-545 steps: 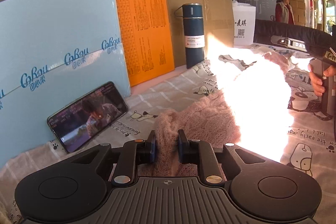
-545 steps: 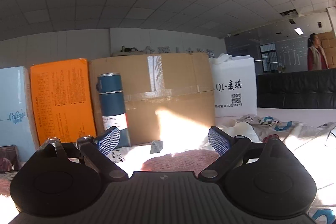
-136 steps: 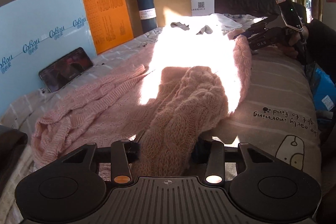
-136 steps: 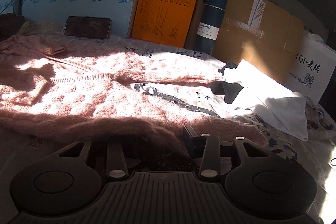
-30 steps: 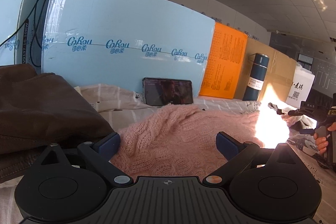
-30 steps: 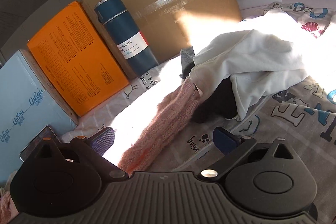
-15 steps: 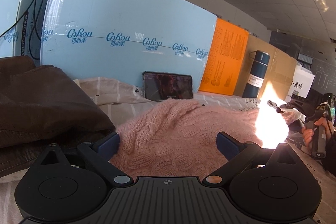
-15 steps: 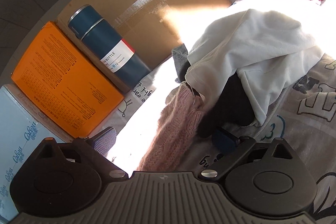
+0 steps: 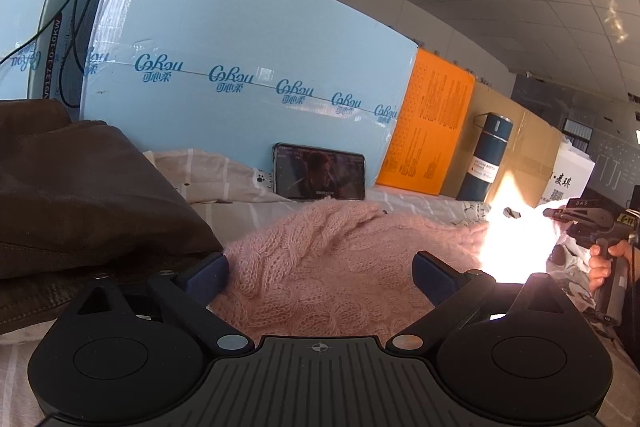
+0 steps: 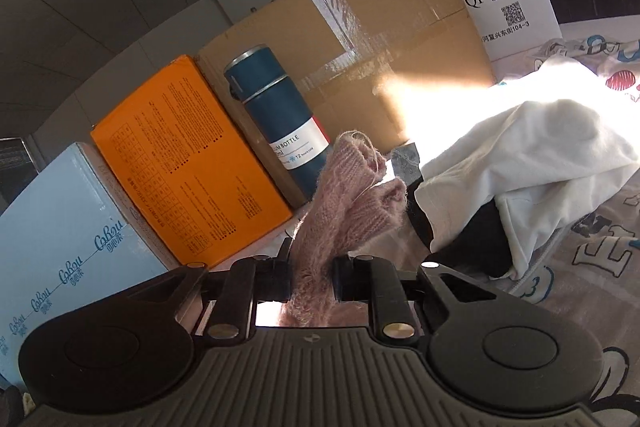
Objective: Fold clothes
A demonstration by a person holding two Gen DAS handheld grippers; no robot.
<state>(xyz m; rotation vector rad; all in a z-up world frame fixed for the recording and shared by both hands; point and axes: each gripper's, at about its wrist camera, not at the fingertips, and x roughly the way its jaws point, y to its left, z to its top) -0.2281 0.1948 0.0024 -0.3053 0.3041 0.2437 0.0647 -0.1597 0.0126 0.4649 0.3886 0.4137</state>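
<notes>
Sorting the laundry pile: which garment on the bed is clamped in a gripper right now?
The pink knit sweater: the right gripper is shut on its sleeve end. The white garment and brown jacket lie untouched.

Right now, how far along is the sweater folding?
Early to midway, I'd say. Done: the pink sweater lies spread on the bed. In hand: the right gripper is shut on a knit end, likely a sleeve cuff; the left gripper hangs open over the body. Left: no neat fold shows yet, and the white garment lies crumpled, untouched.
</notes>
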